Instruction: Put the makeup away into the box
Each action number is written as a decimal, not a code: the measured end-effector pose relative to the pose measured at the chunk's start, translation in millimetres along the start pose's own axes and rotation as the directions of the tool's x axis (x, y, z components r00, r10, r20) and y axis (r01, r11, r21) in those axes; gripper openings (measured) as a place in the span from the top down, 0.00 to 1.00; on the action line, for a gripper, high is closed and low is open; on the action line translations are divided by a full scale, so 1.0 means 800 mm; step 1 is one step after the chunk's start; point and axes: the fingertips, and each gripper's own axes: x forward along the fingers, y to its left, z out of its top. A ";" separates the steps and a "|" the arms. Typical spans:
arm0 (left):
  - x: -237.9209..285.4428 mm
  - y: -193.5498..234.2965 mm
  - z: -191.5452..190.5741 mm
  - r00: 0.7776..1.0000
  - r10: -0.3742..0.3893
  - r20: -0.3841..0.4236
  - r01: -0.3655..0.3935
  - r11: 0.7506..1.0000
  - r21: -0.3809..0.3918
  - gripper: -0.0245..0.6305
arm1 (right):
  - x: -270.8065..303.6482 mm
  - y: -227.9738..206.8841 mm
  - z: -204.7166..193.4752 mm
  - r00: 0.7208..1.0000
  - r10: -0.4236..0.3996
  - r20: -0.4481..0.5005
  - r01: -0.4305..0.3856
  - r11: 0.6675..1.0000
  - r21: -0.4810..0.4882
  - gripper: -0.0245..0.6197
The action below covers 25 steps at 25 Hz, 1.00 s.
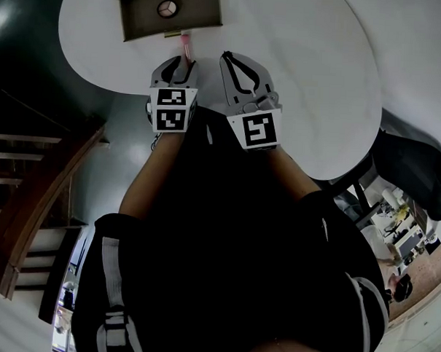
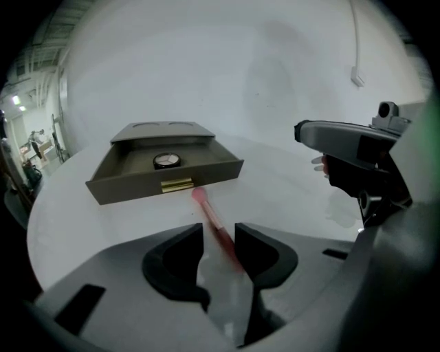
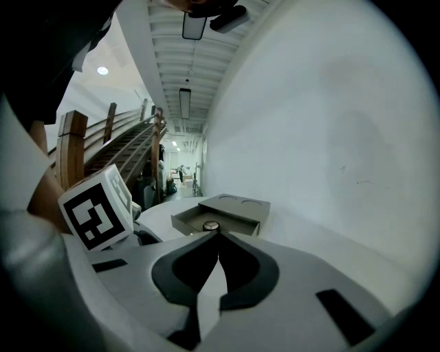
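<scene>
Jaws on our left gripper sit part-open, pink brush between them, not pinched. Our right gripper is closed, empty.

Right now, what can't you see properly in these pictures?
- Pink brush: its back end is hidden beneath the left gripper, left gripper view, and it is blurred.
- Round compact in the drawer: too small in every view to show details.
- Drawer's back: covered by the box top, all views.
</scene>
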 end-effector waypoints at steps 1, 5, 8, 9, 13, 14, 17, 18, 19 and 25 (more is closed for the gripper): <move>-0.001 0.003 -0.001 1.000 0.003 -0.003 -0.003 1.000 0.011 0.76 | 0.000 0.000 0.000 1.000 0.000 -0.001 0.000 1.000 -0.001 0.93; -0.002 0.013 0.000 1.000 0.007 -0.004 -0.007 1.000 0.013 0.88 | 0.002 0.000 0.002 1.000 -0.001 0.002 0.001 1.000 0.000 0.93; -0.003 0.016 -0.001 1.000 -0.005 -0.009 0.005 1.000 0.010 0.89 | 0.003 0.002 0.003 1.000 -0.003 0.002 0.003 1.000 0.002 0.93; -0.003 0.016 -0.002 1.000 -0.008 -0.013 0.008 1.000 0.012 0.89 | 0.004 0.002 0.003 1.000 -0.004 0.003 0.004 1.000 0.002 0.93; -0.010 0.015 0.005 1.000 -0.017 0.008 0.017 1.000 0.010 0.89 | 0.005 0.001 0.010 1.000 -0.007 0.012 0.007 1.000 -0.004 0.93; -0.014 0.014 0.008 1.000 -0.022 0.016 0.022 1.000 0.012 0.89 | 0.006 0.001 0.012 1.000 -0.008 0.015 0.008 1.000 -0.005 0.93; -0.027 0.010 0.027 0.997 -0.034 0.062 0.034 0.999 0.011 0.89 | 0.007 -0.001 0.020 1.000 -0.013 0.028 0.013 1.000 -0.010 0.93; -0.032 0.010 0.036 0.996 -0.035 0.083 0.034 0.999 0.009 0.89 | 0.008 -0.001 0.023 0.999 -0.014 0.032 0.015 1.000 -0.012 0.93; -0.037 0.009 0.043 0.994 -0.036 0.099 0.036 0.999 0.010 0.89 | 0.008 -0.001 0.026 0.999 -0.016 0.036 0.016 1.000 -0.013 0.93; -0.060 0.009 0.084 0.983 -0.040 0.181 0.038 0.999 0.016 0.89 | 0.012 -0.004 0.041 0.998 -0.027 0.055 0.028 1.000 -0.013 0.93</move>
